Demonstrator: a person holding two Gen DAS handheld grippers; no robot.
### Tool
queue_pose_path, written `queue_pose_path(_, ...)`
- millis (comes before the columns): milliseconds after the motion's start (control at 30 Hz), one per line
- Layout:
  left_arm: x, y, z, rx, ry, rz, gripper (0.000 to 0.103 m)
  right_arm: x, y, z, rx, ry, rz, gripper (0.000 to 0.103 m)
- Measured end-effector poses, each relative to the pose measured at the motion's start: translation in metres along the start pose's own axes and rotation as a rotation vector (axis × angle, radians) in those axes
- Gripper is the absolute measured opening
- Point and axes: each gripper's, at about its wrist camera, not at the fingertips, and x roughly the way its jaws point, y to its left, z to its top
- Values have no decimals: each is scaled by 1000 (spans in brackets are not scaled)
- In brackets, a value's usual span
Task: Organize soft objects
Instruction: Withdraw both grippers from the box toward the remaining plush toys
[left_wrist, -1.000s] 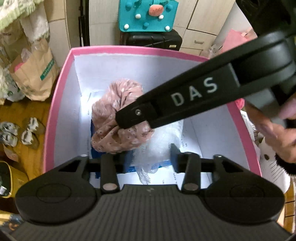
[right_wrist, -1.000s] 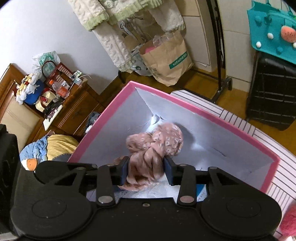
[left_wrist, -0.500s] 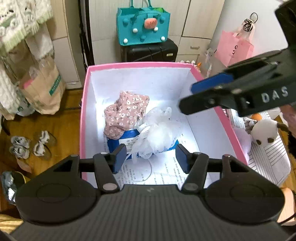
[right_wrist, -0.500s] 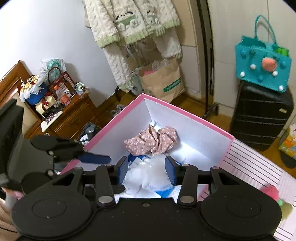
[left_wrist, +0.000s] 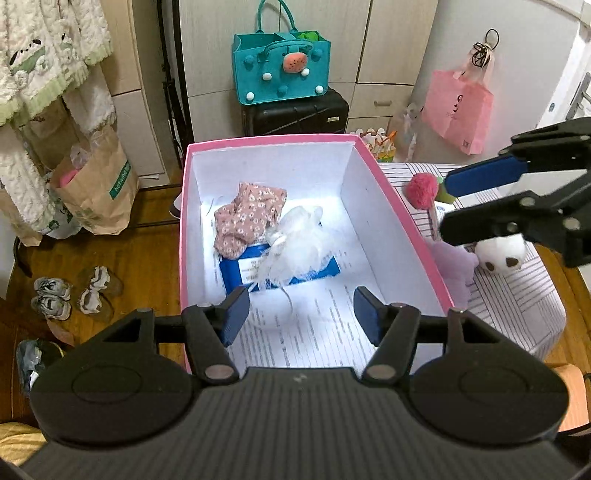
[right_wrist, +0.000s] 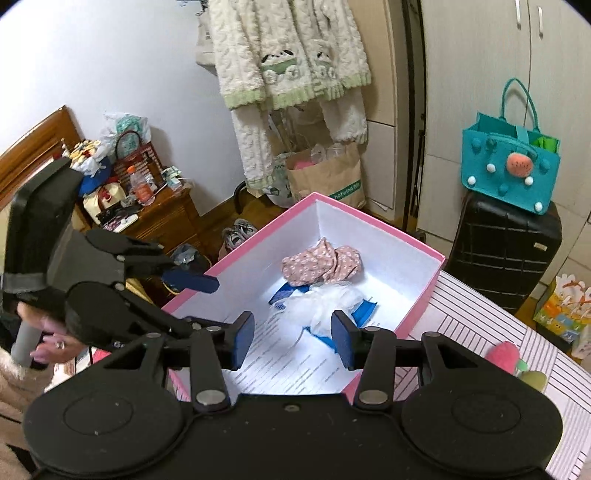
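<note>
A pink box with white walls holds a floral pink cloth, a white mesh pouf and a blue packet. My left gripper hovers above the box's near end. Its jaws are opening and hold nothing. My right gripper hangs over the box from the other side, jaws also opening and empty, with the cloth and pouf well below. Each gripper shows in the other's view: right gripper, left gripper.
On the striped cloth right of the box lie a pink pompom, a panda plush and a purple plush. A teal bag sits on a black suitcase. A paper bag and shoes are on the floor.
Both grippers rose and drew back from the box. The right let go of the floral cloth and the left let go of the white pouf; both now lie inside. Both jaws stand wider.
</note>
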Motion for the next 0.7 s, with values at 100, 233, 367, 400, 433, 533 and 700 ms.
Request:
queue_pose_path(100,-13,-5,-6,4,-15,-1,62,-13,14,-7,-30,-10,-21,53)
queue_pose_path(233,-32,-15,-13,32,-22,-1,64,-32,31,-17,-61,-20,-37,54)
queue_pose_path(367,-51,-27,-21,69,-25,-7,65,-52,43,-32,-82,-35,-45,55)
queue_pose_path(400,-56,-31,-23,79,-27,-7,66,-57,46,-36,-87,-38,-48,56)
queue_pose_path(433,-60,-34,-25,88,-29,-8,67,-62,48,-41,-89,-41,-50,56)
queue_pose_path(533,-70,-45,-32,110,-37,-13,71,-74,54,-56,-97,-47,-58,61)
queue_pose_path(700,-78,-66,-45,148,-39,-23,73,-91,61,-82,-111,-56,-76,65)
